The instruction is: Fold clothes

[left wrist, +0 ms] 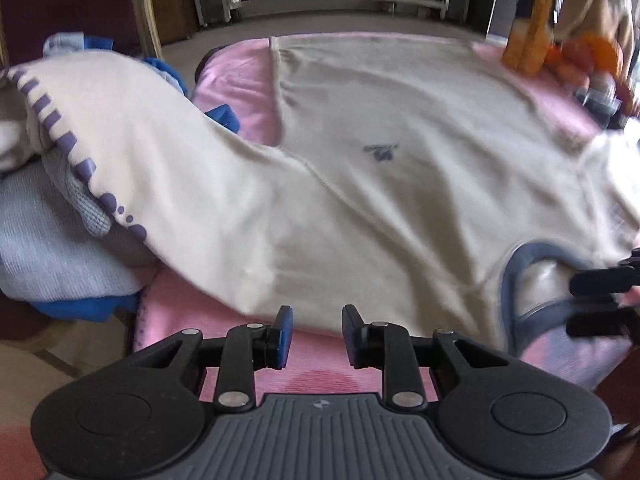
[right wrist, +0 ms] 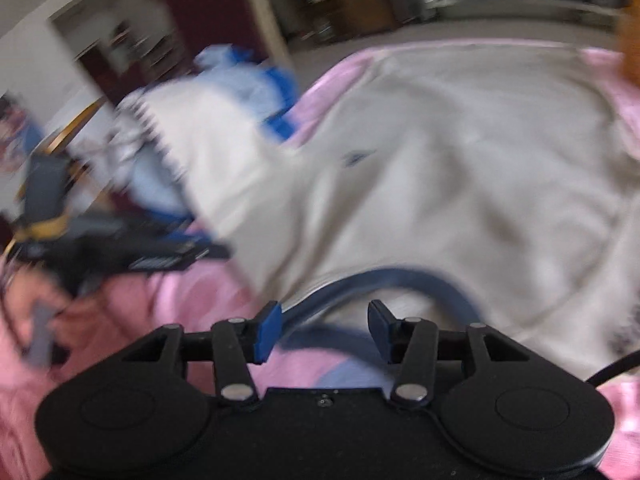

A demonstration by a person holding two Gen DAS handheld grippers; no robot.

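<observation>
A cream sweater [left wrist: 400,184] lies spread flat, front up, over a pink blanket [left wrist: 240,92] that covers the surface beneath it; what that surface is cannot be told. The sweater fills most of the blanket's middle. Its hem runs along the far edge, and its dark blue neckline [left wrist: 516,280] lies at the near edge, towards the right. A small blue emblem [left wrist: 380,152] sits on the chest. One sleeve [left wrist: 120,128] reaches past the blanket's left edge and drapes over a pile of other clothes [left wrist: 44,232], light blue and bright blue, heaped just beside that edge. The sleeve cuff carries a row of purple dashes.

The left tongs [left wrist: 317,334] hover over the near edge of the blanket, just short of the sweater's shoulder. Their blue pads stand a narrow gap apart with nothing between them.

The right tongs [right wrist: 323,330] sit at the near edge over the neckline. Their pads are moderately apart, with the blue neck band passing between them, though they do not appear to press on it. This view is blurred, so the contact cannot be told for certain. In the left wrist view the right tongs show as dark fingers at the right edge, beside the neckline.

At the far right corner of the blanket stand orange and brown soft objects [left wrist: 560,20], too blurred to identify.
</observation>
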